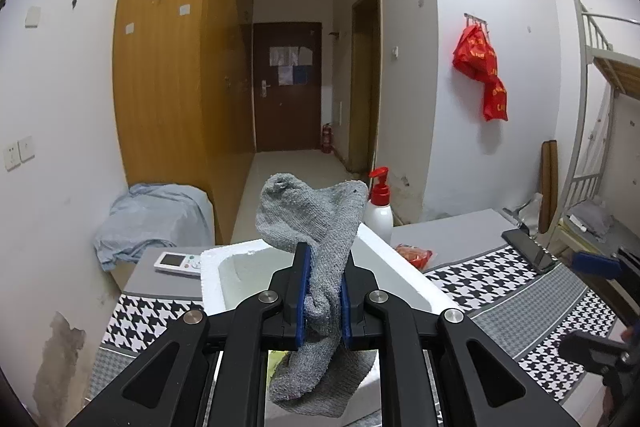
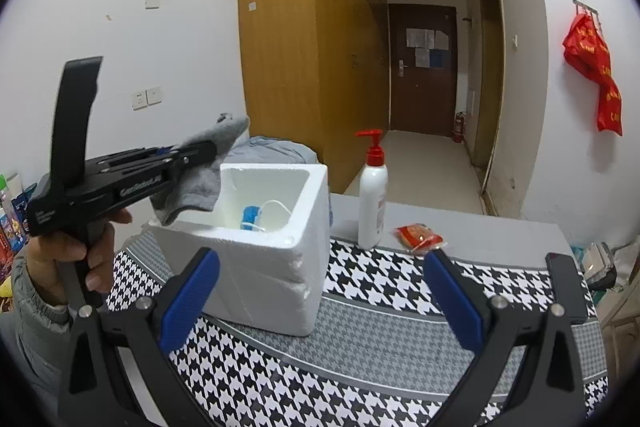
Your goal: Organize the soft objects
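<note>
My left gripper is shut on a grey sock and holds it above the near left rim of a white foam box. The sock's ends flop above and below the blue pads. In the right wrist view the same left gripper holds the sock over the box, which contains a blue item with a white cord. My right gripper is open and empty, in front of the box over the houndstooth cloth.
A white pump bottle with a red top and a red packet stand behind the box. A black phone lies at the right edge. A remote lies on the table's far left. A blue cloth covers something behind it.
</note>
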Demonstrator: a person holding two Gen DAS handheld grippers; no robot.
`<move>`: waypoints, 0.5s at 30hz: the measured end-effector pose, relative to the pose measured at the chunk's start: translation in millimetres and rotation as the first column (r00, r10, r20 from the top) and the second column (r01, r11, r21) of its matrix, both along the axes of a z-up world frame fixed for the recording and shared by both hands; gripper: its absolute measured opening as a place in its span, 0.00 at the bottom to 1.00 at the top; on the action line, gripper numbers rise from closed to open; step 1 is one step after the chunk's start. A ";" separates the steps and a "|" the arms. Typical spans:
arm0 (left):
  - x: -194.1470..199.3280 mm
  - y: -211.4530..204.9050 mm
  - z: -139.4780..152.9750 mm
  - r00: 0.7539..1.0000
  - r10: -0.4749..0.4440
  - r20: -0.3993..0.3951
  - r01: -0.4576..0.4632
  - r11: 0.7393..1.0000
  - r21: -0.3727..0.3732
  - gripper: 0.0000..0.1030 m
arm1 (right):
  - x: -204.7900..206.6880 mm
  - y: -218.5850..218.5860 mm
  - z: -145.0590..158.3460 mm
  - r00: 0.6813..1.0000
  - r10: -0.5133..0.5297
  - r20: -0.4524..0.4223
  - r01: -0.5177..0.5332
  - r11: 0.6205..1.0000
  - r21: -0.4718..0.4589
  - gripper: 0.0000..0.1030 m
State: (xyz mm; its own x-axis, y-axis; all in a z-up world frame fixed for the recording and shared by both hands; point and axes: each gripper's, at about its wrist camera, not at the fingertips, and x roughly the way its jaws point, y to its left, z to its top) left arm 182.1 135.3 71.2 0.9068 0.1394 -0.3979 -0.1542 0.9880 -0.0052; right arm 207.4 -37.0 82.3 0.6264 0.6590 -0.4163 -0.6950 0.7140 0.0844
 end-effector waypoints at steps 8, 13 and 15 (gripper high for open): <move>20.9 0.5 -6.6 0.999 0.026 -0.023 -0.025 1.000 0.005 0.41 | 2.2 -9.8 -7.8 1.000 -0.014 -0.018 0.014 1.000 0.010 1.00; 23.4 -1.6 -4.9 0.997 0.073 0.019 -0.073 0.997 0.037 0.89 | 3.7 -15.8 -8.1 1.000 -0.024 -0.020 0.024 0.999 0.024 1.00; 21.6 -3.4 -3.4 0.997 0.071 0.030 -0.072 0.996 0.044 0.95 | 4.1 -17.3 -8.2 0.999 -0.029 -0.017 0.030 0.999 0.024 1.00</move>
State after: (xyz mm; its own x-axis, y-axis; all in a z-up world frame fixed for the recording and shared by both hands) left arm 203.7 131.9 67.8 0.9048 0.2214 -0.3637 -0.2247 0.9738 0.0337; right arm 211.5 -54.3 74.2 0.6388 0.6504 -0.4110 -0.6721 0.7317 0.1134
